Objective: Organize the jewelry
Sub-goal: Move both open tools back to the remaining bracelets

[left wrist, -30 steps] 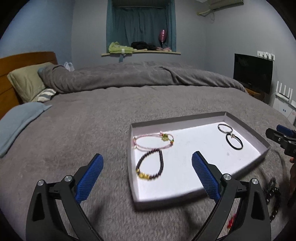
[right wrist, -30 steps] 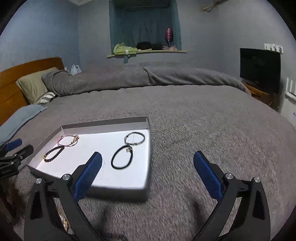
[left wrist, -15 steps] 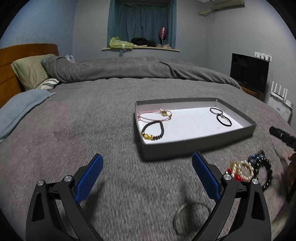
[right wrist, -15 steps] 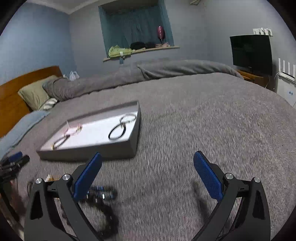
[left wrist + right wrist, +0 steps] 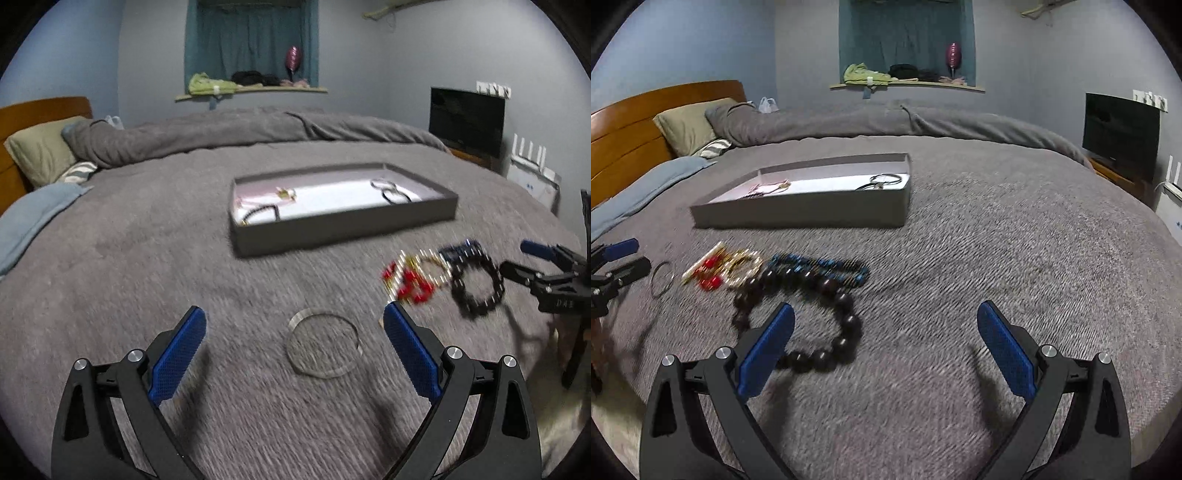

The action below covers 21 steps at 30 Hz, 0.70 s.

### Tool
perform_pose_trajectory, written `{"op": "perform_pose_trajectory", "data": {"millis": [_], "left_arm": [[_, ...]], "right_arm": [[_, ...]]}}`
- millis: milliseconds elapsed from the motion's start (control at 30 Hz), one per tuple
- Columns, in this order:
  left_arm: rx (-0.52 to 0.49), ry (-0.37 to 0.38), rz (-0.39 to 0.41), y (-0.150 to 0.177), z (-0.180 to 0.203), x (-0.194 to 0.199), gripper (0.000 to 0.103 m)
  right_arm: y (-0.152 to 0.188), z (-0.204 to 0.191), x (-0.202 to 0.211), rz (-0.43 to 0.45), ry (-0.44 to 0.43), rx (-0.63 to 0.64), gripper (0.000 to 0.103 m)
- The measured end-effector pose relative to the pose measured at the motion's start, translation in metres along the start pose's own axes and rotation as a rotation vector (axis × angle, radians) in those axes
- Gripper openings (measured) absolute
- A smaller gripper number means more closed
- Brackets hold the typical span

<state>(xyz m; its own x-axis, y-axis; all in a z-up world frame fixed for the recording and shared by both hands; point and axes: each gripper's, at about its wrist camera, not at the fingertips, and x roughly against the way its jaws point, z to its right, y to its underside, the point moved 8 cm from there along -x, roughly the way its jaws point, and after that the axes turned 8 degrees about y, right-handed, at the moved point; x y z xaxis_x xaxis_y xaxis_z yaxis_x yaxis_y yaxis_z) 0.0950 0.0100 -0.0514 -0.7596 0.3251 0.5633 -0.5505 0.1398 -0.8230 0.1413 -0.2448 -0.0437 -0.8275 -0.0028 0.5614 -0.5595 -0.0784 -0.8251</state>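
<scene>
Both tongs [image 5: 293, 332] [image 5: 886, 328] pulled back from tray [image 5: 343, 229]; jaws apart, empty.

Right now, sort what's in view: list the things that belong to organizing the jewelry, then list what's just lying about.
Belongs to the job:
gray tray
thin silver bangle
dark bead bracelet
blue bead bracelet
red and gold bracelets
left gripper, open
right gripper, open

Just lying about:
pillow
folded duvet
TV
</scene>
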Motion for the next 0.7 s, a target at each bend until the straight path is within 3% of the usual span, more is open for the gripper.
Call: {"op": "perform_pose_trajectory", "data": {"millis": [367,500,700], "left_arm": [[-0.021,-0.016,-0.109,0.022,0.005,-0.017,0.094],[-0.035,-0.020,-0.104,0.021,0.007,-0.017,0.093],[-0.069,-0.053,-0.111,0.021,0.009,-0.022,0.086]], "right_arm": [[0.009,-0.013,-0.004,-0.043,-0.030,0.027,0.098],[0.011,-0.018,-0.005,-0.050,-0.044,0.043,0.098],[0.012,-0.023,-0.008,-0.062,-0.073,0.042,0.088]]}}
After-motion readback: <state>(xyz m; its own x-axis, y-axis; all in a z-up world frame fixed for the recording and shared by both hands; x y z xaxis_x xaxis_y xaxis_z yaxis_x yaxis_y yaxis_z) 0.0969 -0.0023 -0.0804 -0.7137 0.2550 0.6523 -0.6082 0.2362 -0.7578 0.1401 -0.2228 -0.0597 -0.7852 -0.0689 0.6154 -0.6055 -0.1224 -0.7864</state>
